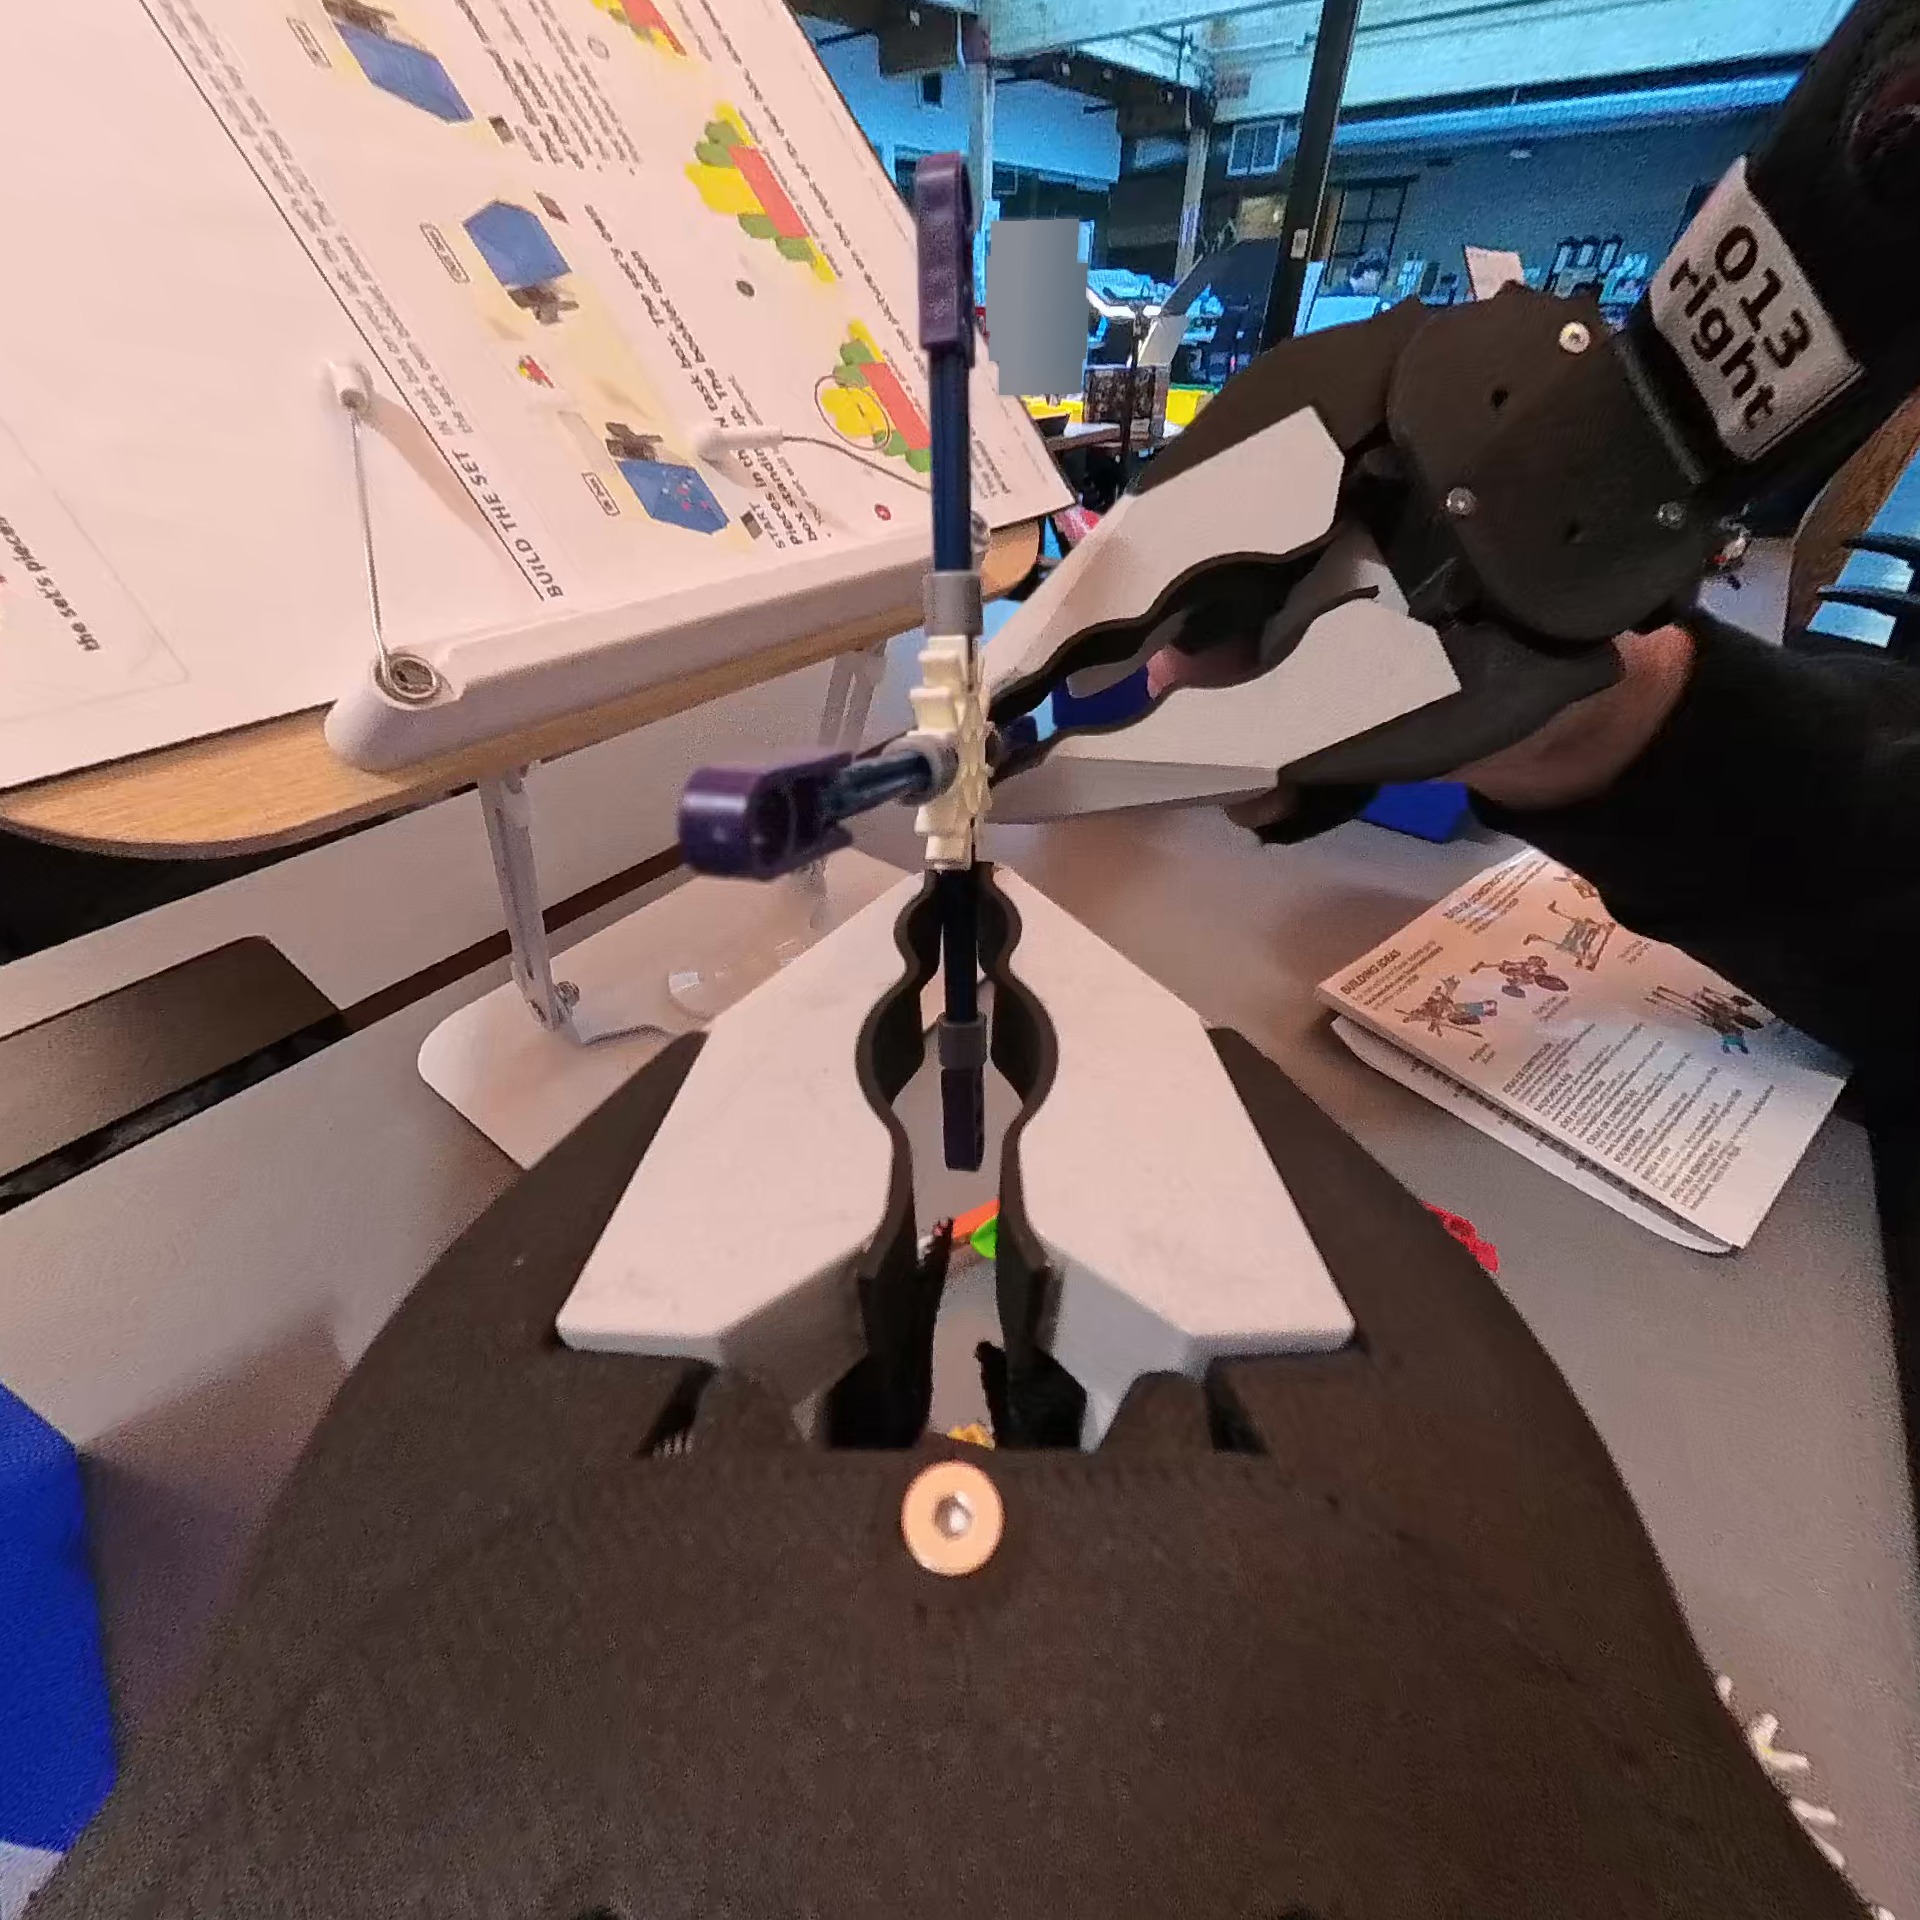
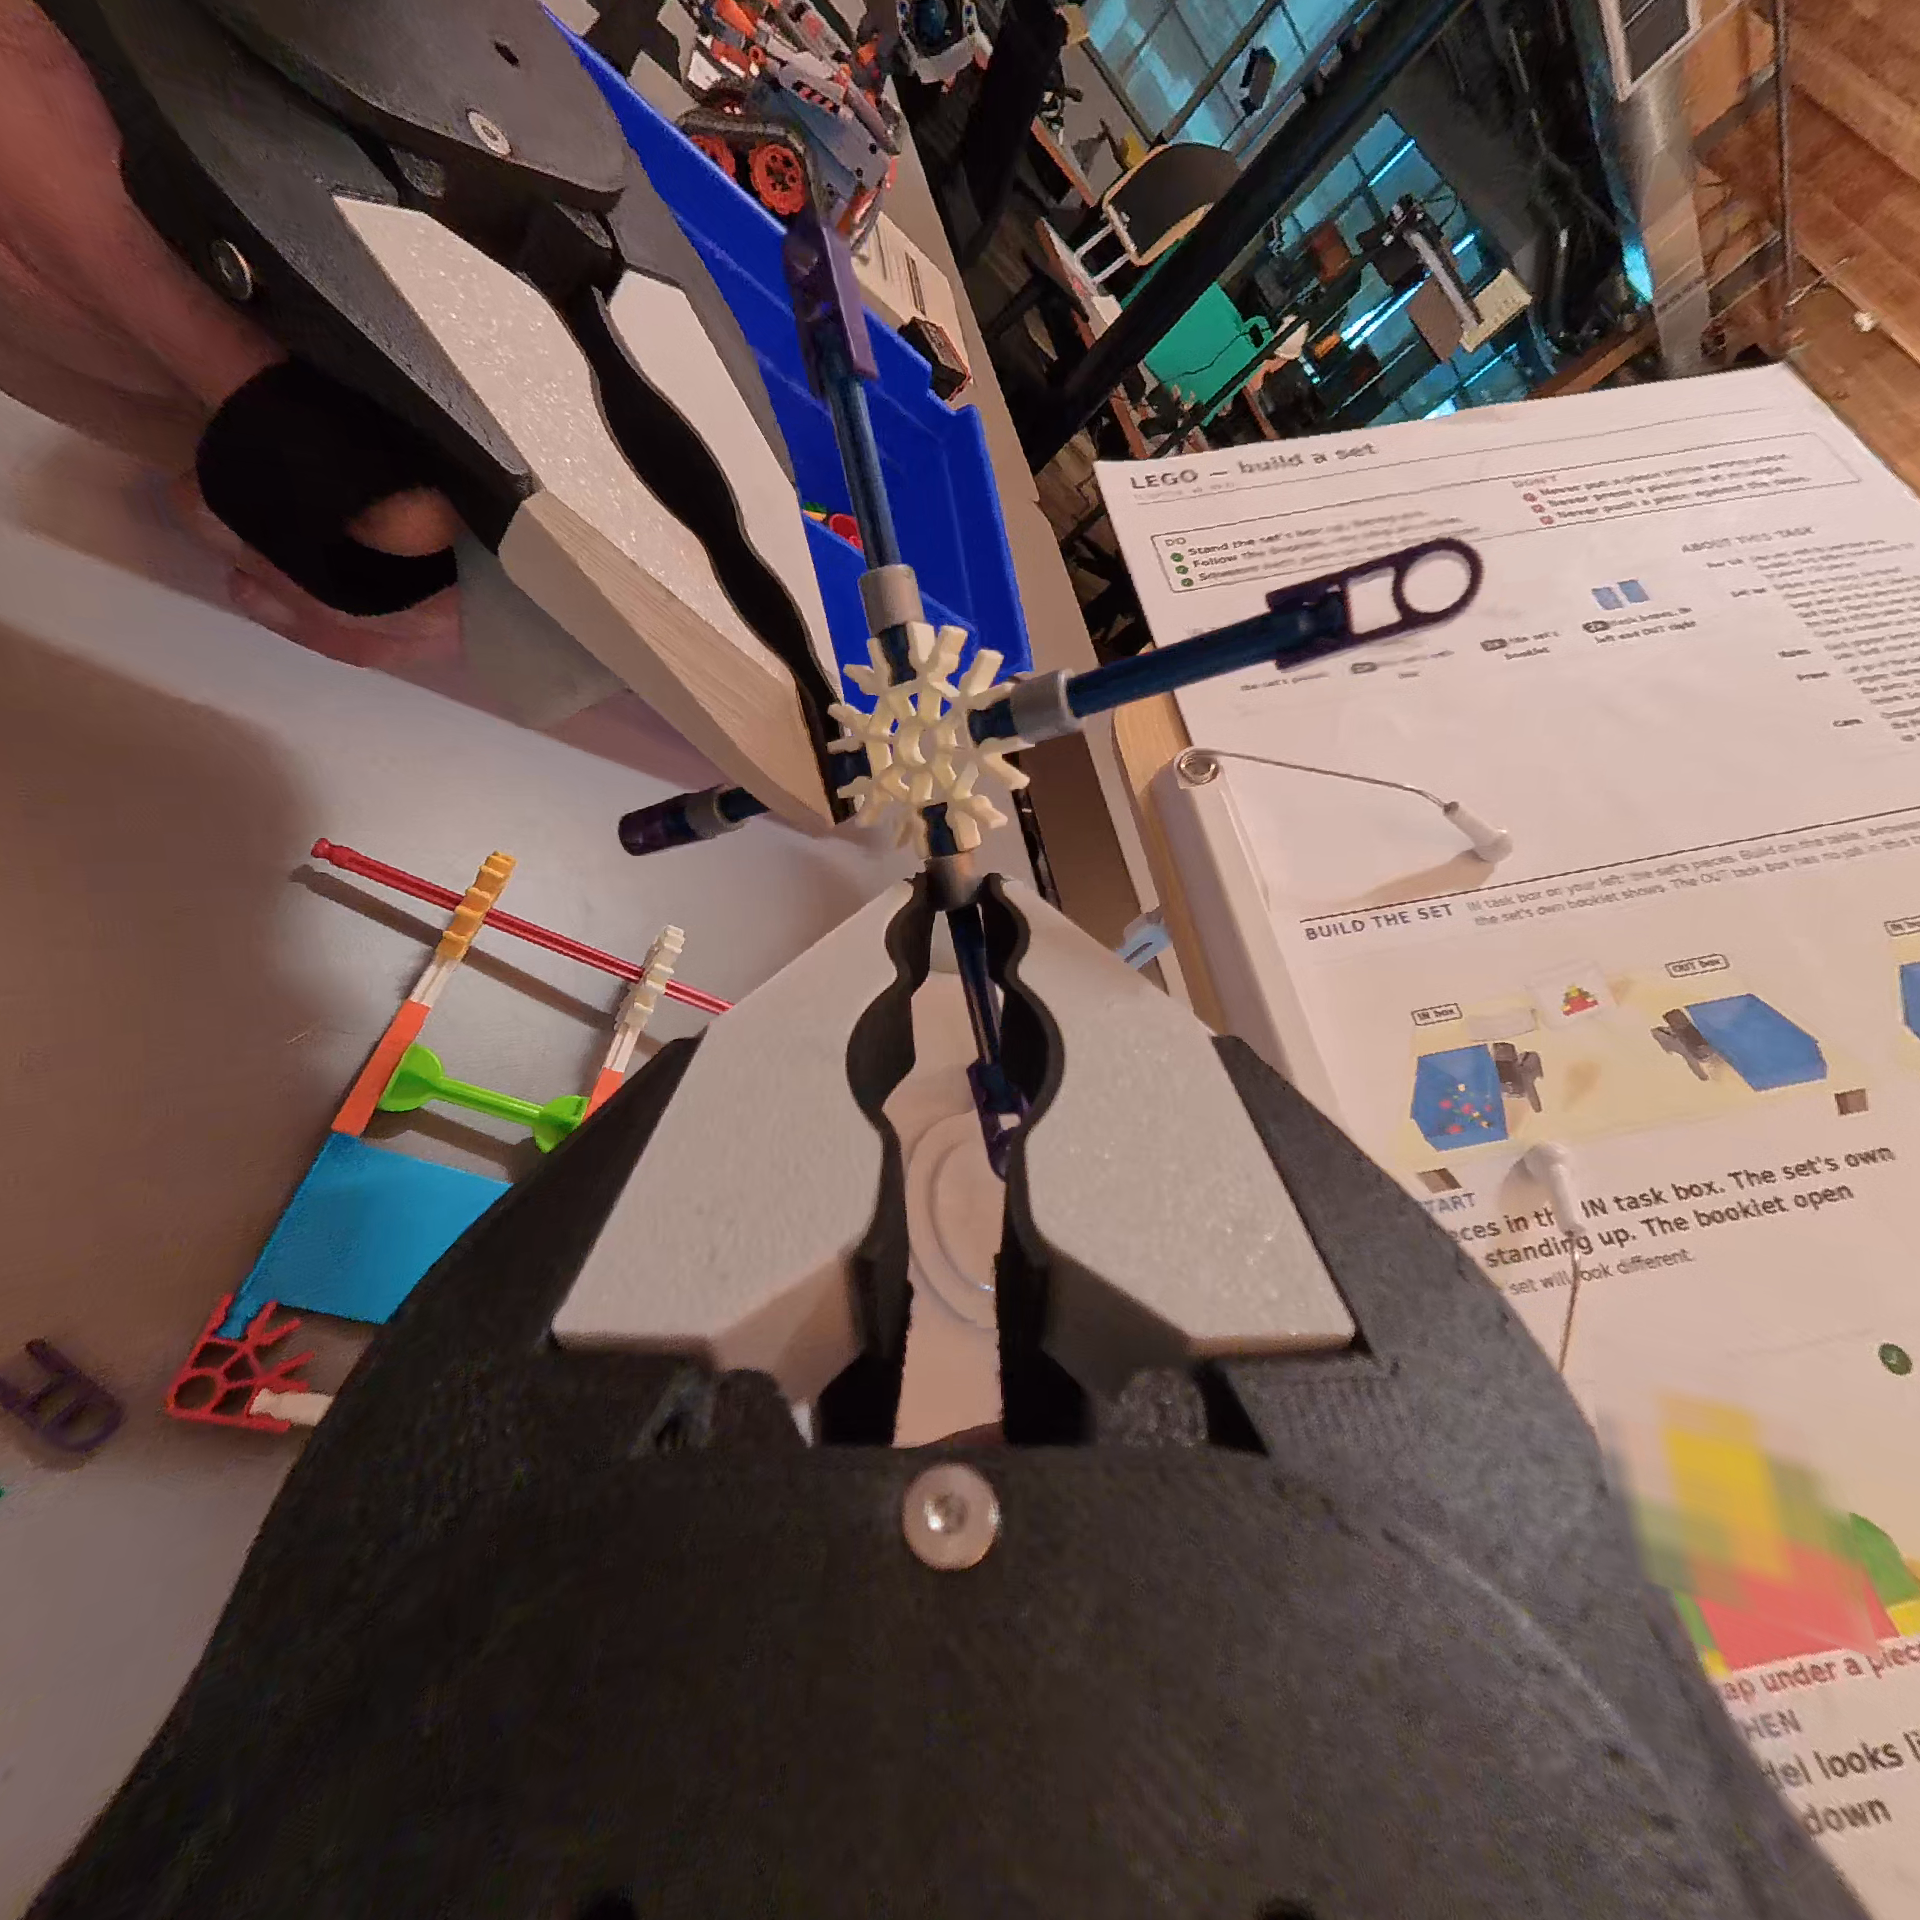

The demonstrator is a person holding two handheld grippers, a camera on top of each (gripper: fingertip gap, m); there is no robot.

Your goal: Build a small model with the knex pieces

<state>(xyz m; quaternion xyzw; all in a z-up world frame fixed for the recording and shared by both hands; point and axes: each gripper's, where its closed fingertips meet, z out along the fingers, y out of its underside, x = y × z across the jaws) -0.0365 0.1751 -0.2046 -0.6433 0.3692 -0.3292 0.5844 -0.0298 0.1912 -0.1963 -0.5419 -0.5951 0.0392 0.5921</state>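
Here, both grippers (image 1: 954,904) (image 2: 954,896) clamp rod-and-snowflake assembly (image 2: 925,743), mid-air

Grey table (image 1: 1195,935), near. Wooden book stand (image 1: 260,800) on metal legs, left. Black post (image 1: 1314,166), far. Pale ceiling beams (image 1: 1143,42), blue-lit windows (image 2: 1382,187), wooden panelling (image 2: 1829,177), cluttered workshop benches beyond.

Around the white snowflake hub (image 2: 923,743), blue rods are sticking out at 12, 3, 6 and 8 o'clock, crowding the approach. The left tool (image 2: 821,800) is closing off 10 o'clock, and the slanted instruction board (image 2: 1558,831) is blocking 3 o'clock (its stand too). At 8 o'clock, bare worktop (image 2: 208,831) is lying open above the loose rod frame (image 2: 488,997).
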